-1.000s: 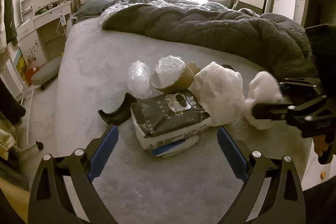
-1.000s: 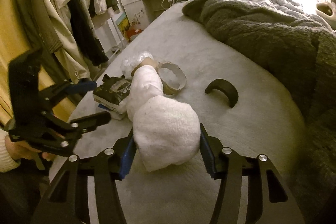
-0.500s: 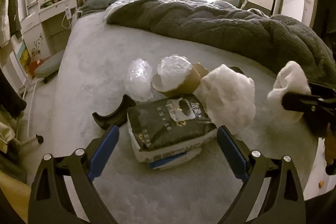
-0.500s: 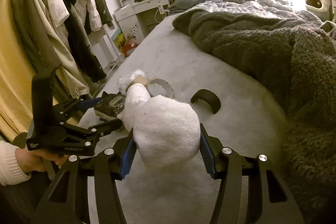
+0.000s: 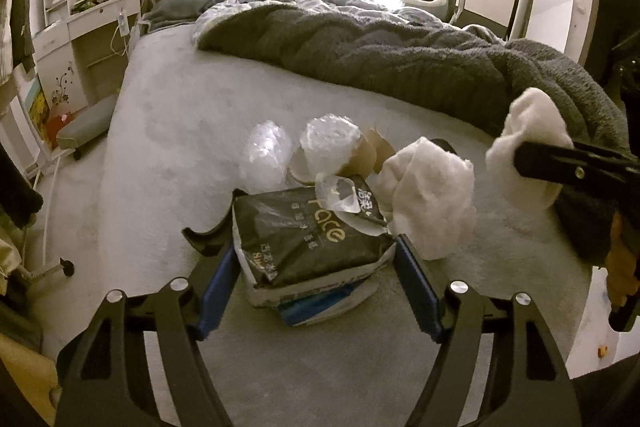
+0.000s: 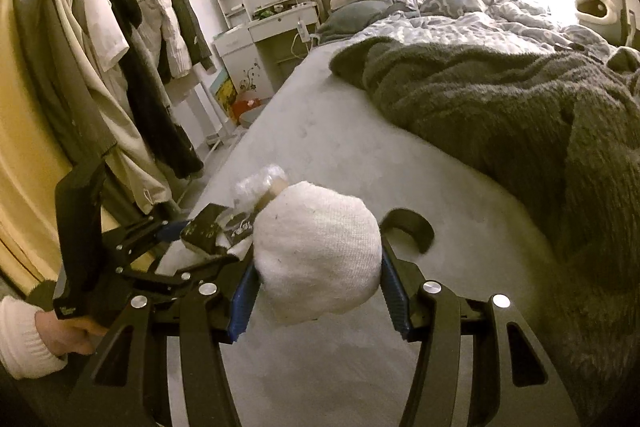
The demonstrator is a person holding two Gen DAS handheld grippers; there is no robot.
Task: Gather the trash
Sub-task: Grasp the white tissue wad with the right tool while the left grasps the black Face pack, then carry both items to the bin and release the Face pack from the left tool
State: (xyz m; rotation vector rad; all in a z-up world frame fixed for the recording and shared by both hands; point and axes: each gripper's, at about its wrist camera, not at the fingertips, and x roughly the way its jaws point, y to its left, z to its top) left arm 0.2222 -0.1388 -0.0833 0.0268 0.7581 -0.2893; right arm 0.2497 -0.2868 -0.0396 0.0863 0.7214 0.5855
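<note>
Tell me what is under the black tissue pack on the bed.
Under the black tissue pack lies a white package edge, and below that a blue-and-white pack pokes out at the front. How far either extends, and anything else beneath, is covered.

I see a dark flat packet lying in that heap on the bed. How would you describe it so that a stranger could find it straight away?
Start at the big bed and find the small heap of rubbish on its bare pale sheet, short of the rumpled grey blanket. At the near edge of that heap lies the dark packet, between the blue fingers of the left gripper. It alone is black and printed; its neighbours are white or clear.
</note>
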